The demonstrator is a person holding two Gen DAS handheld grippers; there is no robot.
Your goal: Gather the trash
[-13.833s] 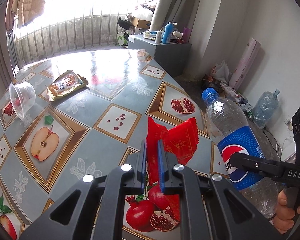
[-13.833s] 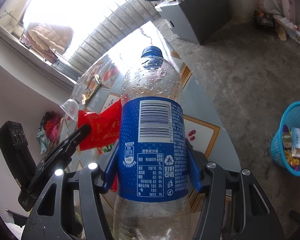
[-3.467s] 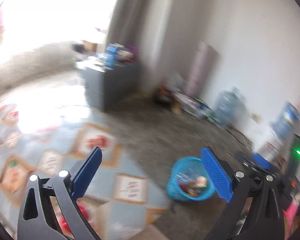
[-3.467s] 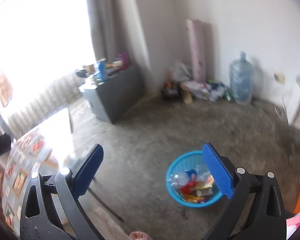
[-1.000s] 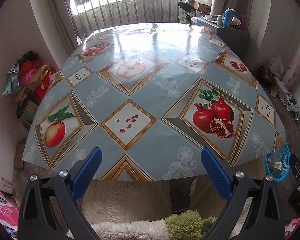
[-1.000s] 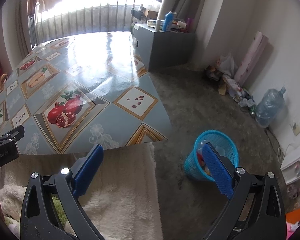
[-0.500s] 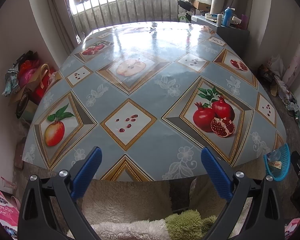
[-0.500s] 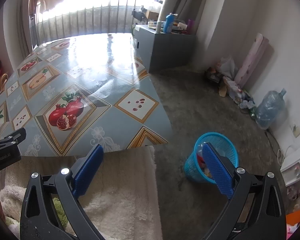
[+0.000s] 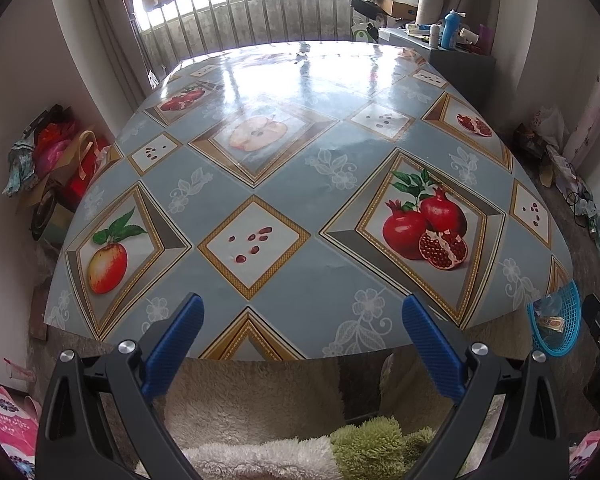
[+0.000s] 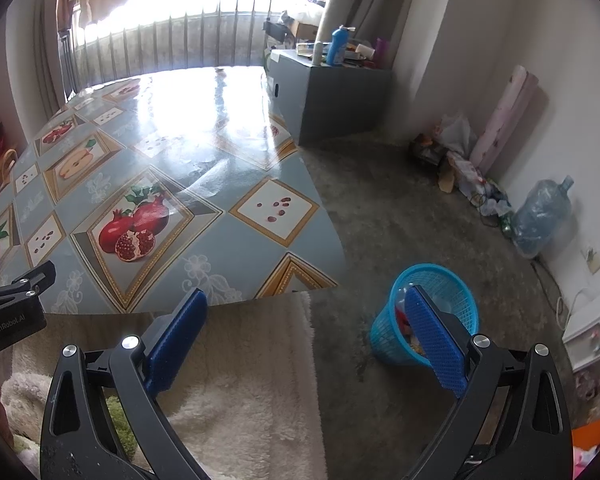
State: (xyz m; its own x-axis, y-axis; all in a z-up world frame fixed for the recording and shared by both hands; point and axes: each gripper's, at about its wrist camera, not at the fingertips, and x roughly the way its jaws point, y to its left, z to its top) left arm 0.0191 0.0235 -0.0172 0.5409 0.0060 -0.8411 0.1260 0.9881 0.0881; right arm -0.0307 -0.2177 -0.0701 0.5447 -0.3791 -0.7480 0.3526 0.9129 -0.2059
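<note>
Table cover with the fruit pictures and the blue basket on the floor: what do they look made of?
The fruit-printed table cover looks like glossy vinyl or oilcloth: window light mirrors off it and it creases slightly at the edge. The blue round waste basket looks like moulded plastic with a lattice wall; its contents show through the mesh. Neither can be confirmed by look alone.

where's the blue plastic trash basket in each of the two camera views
Left wrist: blue plastic mesh trash basket at the far right edge, past the table corner.
Right wrist: lower right of centre, on the grey floor, partly behind a finger.
Shared landmark: pomegranate print on the tablecloth.
</note>
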